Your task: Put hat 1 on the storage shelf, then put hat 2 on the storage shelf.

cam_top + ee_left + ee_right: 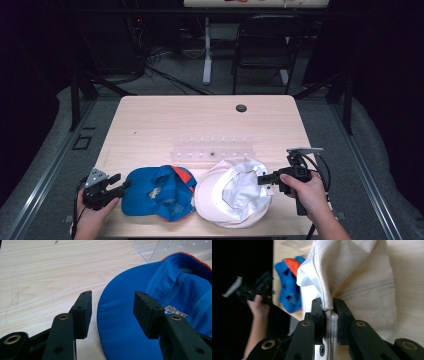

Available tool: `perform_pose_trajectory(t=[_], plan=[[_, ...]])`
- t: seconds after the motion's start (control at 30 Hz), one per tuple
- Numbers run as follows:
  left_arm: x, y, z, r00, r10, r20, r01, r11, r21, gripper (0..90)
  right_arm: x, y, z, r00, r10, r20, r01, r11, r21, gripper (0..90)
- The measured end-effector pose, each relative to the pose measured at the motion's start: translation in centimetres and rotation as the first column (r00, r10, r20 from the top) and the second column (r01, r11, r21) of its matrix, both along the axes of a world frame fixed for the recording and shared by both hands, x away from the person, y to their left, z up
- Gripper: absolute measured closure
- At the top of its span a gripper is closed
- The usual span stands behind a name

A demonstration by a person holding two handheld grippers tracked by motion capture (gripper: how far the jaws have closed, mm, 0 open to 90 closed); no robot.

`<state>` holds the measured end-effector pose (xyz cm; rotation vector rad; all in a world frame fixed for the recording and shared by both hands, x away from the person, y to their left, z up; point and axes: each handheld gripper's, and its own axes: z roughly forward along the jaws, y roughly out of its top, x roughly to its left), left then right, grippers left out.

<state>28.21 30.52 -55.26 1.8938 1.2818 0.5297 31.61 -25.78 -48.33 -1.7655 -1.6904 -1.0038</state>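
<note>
A blue cap [155,192] with an orange patch lies upside down at the table's front left. My left gripper [122,181] is at its left side and stands open [112,305]. The edge of the blue cap's brim [120,327] runs under the gap between the jaws, and neither pad presses on it. A white cap [232,192] lies upside down to the right of the blue one. My right gripper [260,180] is shut on the right edge of the white cap [354,272], with the seamed fabric pinched between its pads [329,306].
A clear acrylic rack [212,148] stands on the wooden table [200,120] just behind the two caps. A small black grommet [241,108] sits near the far edge. A dark chair [267,45] stands beyond the table.
</note>
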Motion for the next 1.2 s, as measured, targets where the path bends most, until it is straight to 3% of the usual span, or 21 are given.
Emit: perform_pose_trajectory(t=[0.13,0.17,0.3,0.43,0.53,0.83,0.9,1.2], plan=[[0.0,0.0,0.0,1.0,0.0,0.001,0.0,1.0,0.0,49.7,0.1,0.1,0.2,1.0,0.003,0.008,-0.003,0.999,0.048,79.9],[0.0,0.0,0.0,1.0,0.003,0.002,-0.003,1.0,-0.003,49.7,0.1,0.3,0.5,0.9999,-0.001,0.012,0.0,0.997,0.083,79.9],[0.0,0.0,-0.1,0.9999,0.009,0.01,-0.009,0.9999,-0.009,49.7,0.1,0.8,1.2,0.9997,-0.018,0.019,0.015,0.99,0.141,80.0],[0.0,0.0,-0.1,0.9999,0.009,0.01,-0.009,0.9999,-0.008,49.7,0.4,1.1,1.7,0.9999,-0.003,0.016,0.0,0.985,0.173,80.1],[0.0,0.1,-0.1,0.9999,0.011,0.009,-0.011,0.9999,-0.01,49.7,0.6,1.5,2.6,0.9999,-0.003,0.017,-0.001,0.973,0.229,80.4],[0.1,0.1,-0.2,0.9999,0.009,0.008,-0.009,0.9999,-0.012,49.7,0.9,2.3,4.4,0.9999,0.004,0.016,-0.009,0.954,0.3,80.6],[0.1,0.1,-0.2,0.9999,0.01,0.008,-0.01,0.9999,-0.012,49.7,1.1,2.8,4.9,1.0,0.01,-0.001,-0.009,0.941,0.339,80.7],[0.0,0.1,-0.1,0.9999,0.008,0.008,-0.008,0.9999,-0.008,49.7,1.5,3.6,7.3,0.9998,-0.015,0.016,0.008,0.937,0.348,80.9]])
